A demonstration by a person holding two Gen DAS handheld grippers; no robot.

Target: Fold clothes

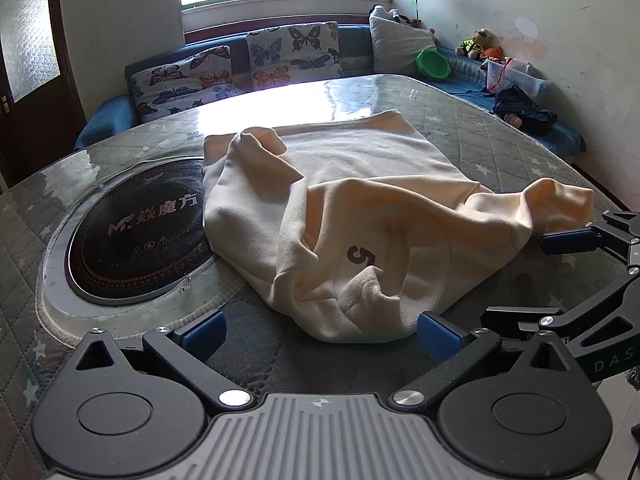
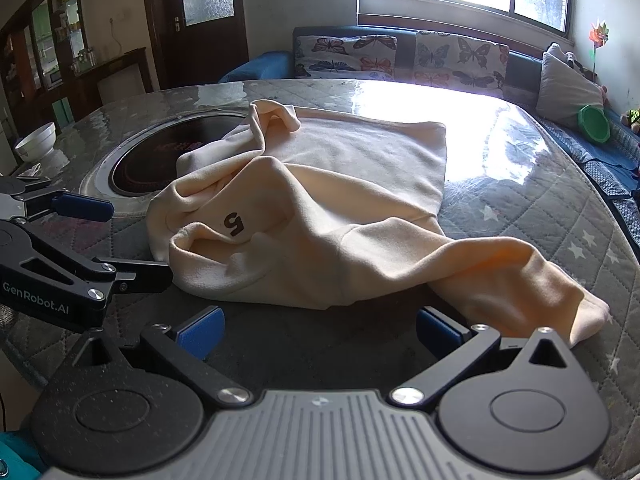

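Note:
A cream sweatshirt (image 1: 360, 208) marked with a dark "5" lies crumpled on the quilted table (image 1: 500, 140). Its body is spread flat toward the far side, and its near part is bunched. One sleeve (image 2: 520, 276) trails to the near right, and its cuff lies just outside my right gripper's right finger. My left gripper (image 1: 320, 332) is open at the garment's near edge, with a bump of fabric just ahead of its pads and nothing pinched. My right gripper (image 2: 320, 332) is open over bare table in front of the sweatshirt (image 2: 320, 200). Each gripper also shows in the other's view, the right gripper (image 1: 516, 276) and the left gripper (image 2: 140, 244).
A round black cooktop (image 1: 136, 232) is set into the table on the left, and the sweatshirt partly overlaps it. A white bowl (image 2: 36, 144) stands at the far left edge. A sofa with butterfly cushions (image 1: 292, 52) runs along the far side, below the window.

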